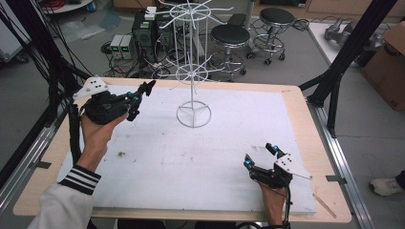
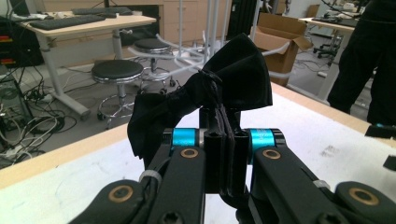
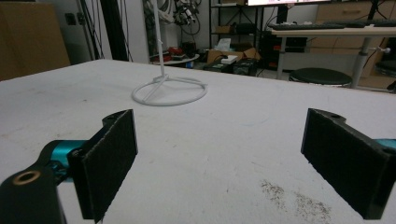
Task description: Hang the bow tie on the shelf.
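While its jaws press tightly together, the left gripper pinches a black cloth bow at its knotted middle, the two lobes of fabric fanning up and out above the jaw tips. In the high view this left gripper is held off the table, to the left of the white wire stand, with the bow a dark shape at the jaw ends pointing toward the stand's upper rings. The left hand wraps the gripper body from below, forearm rising from a white sleeve with black stripes.

The right gripper sits low over the white table sheet, well apart from the stand and on its near right side, jaws spread wide with nothing between them. The right gripper view shows the textured inner faces of those pads and the stand's ring base farther off on the sheet, plus a dark speckled smudge near the right jaw.

The left gripper view alone reveals the bow's folds and the black stools beyond the table's wooden edge.
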`<state>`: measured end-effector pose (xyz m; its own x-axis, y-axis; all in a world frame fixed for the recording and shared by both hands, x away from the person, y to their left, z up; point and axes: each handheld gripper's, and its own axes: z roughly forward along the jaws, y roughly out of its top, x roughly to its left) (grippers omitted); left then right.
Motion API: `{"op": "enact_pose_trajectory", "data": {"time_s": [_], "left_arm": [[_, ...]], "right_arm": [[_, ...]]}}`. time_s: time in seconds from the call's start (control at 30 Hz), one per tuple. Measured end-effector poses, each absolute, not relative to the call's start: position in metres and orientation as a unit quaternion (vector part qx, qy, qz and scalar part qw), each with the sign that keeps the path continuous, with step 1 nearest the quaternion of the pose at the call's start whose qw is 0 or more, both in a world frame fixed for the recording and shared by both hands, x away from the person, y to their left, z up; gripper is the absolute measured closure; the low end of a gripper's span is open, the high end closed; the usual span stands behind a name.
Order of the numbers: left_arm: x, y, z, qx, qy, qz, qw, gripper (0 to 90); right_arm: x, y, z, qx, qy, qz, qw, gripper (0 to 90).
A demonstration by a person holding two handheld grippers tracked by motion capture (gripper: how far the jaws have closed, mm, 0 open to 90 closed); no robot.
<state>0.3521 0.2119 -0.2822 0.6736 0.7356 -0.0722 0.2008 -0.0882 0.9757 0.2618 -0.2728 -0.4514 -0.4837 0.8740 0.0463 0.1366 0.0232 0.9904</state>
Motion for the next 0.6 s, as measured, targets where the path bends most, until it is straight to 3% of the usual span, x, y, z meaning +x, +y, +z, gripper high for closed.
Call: {"op": "enact_pose_trajectory", "data": {"time_s": [0.6], "left_arm": [[0.373,0.181,-0.274,0.694,0.338,0.219,0.597,88.1]], "right_arm": [[0.262,-0.273,-0.451,0.395,0.639,0.578,0.32,9.7]]}}
